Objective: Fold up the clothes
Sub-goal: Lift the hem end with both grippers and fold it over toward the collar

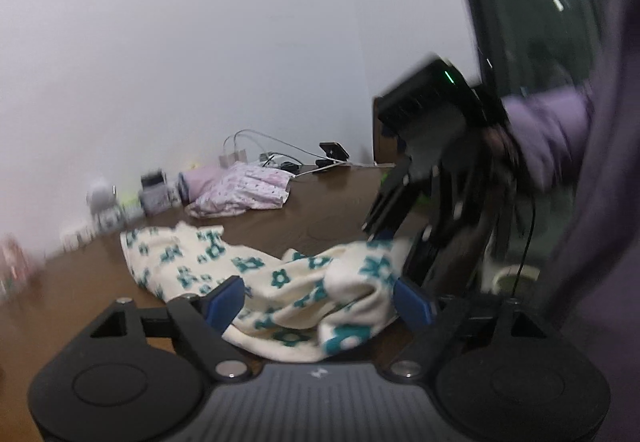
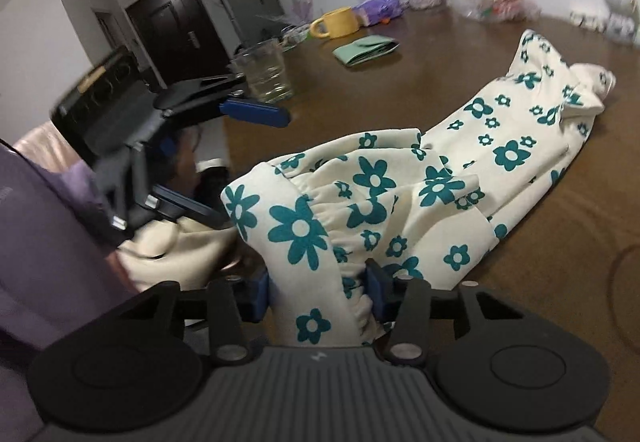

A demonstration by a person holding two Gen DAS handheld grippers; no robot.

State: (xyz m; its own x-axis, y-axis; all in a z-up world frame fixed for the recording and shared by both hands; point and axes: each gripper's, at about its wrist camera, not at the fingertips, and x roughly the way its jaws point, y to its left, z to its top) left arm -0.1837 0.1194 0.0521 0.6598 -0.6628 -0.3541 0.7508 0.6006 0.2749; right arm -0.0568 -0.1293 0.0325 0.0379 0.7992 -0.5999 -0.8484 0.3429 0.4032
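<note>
Your right claw (image 2: 320, 296) pinches the gathered waistband of the flowered garment (image 2: 452, 178), which trails from there across the brown surface (image 2: 420, 74) toward the far edge. Your left claw (image 1: 320, 302) is spread wide, cloth bunched loosely between its fingers and not gripped.

Risks as I judge them: with only one end pinched, any lift or pull is likely to drag the garment into a rope rather than lay it flat. If you close the left claw now, it may catch several layers at once and lock in a crooked fold. A wide sweep to the left could reach the glass (image 2: 266, 72) near the surface edge.

The right wrist view shows the garment's whole length, the glass, a yellow mug (image 2: 336, 22) and a green folded cloth (image 2: 366, 49). The left wrist view alone shows a pink folded pile (image 1: 244, 188) by the wall, though motion blur smears much of it.
</note>
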